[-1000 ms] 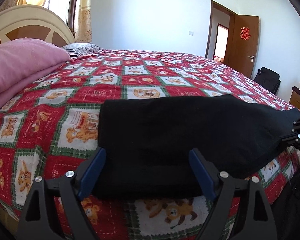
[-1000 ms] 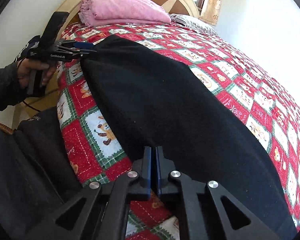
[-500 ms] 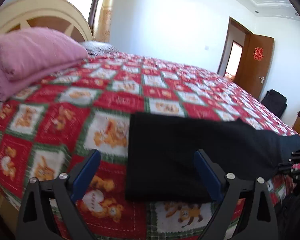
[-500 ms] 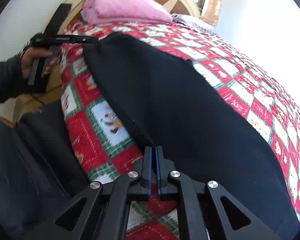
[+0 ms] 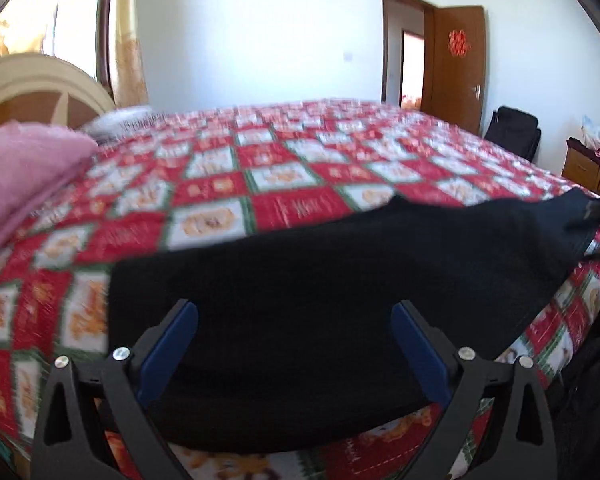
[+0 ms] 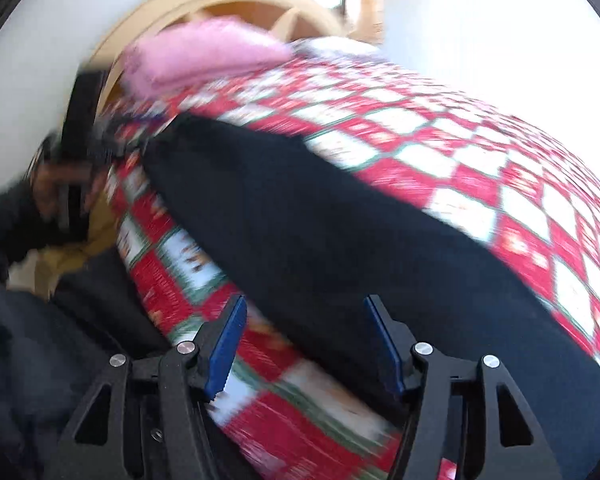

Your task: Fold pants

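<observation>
Black pants (image 5: 340, 280) lie flat in a long band along the near edge of the bed, also shown in the right wrist view (image 6: 340, 240). My left gripper (image 5: 294, 344) is open, its blue pads standing over one end of the pants without holding them. My right gripper (image 6: 304, 340) is open over the other end, its jaws spanning the pants' near edge. The left gripper shows blurred at the far end in the right wrist view (image 6: 100, 140). The right gripper shows at the right edge of the left wrist view (image 5: 596, 216).
A red, white and green patchwork bedspread (image 5: 260, 184) covers the bed. A folded pink blanket (image 5: 20, 168) lies by the cream headboard (image 5: 40, 84). A brown door (image 5: 456, 64), a black bag (image 5: 512, 132) and a wooden cabinet (image 5: 588, 168) stand beyond.
My right gripper has opened and let go of the pants' edge. My left gripper stayed open and shifted right over the pants' end. Both views are blurred by motion.
</observation>
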The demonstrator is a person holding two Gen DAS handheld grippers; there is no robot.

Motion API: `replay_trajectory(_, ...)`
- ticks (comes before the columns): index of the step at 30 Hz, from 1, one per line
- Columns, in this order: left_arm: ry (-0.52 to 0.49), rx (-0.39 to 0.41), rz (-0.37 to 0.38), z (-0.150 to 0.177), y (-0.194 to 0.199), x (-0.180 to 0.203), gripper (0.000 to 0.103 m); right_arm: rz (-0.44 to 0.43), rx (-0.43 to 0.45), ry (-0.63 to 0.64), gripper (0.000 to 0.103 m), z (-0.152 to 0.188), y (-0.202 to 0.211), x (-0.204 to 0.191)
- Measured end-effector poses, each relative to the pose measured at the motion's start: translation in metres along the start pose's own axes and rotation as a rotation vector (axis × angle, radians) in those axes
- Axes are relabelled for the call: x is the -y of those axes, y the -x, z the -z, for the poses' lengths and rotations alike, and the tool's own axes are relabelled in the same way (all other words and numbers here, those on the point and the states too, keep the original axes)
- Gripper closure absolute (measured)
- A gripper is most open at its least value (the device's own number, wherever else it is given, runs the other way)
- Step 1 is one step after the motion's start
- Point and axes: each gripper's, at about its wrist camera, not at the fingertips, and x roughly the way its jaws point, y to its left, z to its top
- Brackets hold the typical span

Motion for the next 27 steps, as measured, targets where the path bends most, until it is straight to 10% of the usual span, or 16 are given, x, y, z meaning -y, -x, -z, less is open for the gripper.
replay_trajectory(13, -0.030, -0.049, -0.028, 0.018, -0.010, 0.009, 0.000, 0.621, 0.170, -0.727, 0.042, 0.098, 0.215, 0.244)
replay_trajectory(18, -0.025, -0.026, -0.014, 0.021, -0.010, 0.002, 0.000, 0.604, 0.119, -0.821, 0.045, 0.139, 0.226, 0.254)
replay_trajectory(27, -0.035, -0.011, 0.000, 0.024, -0.010, 0.000, 0.000, 0.569, 0.120, -0.819, 0.094, 0.152, 0.214, 0.258)
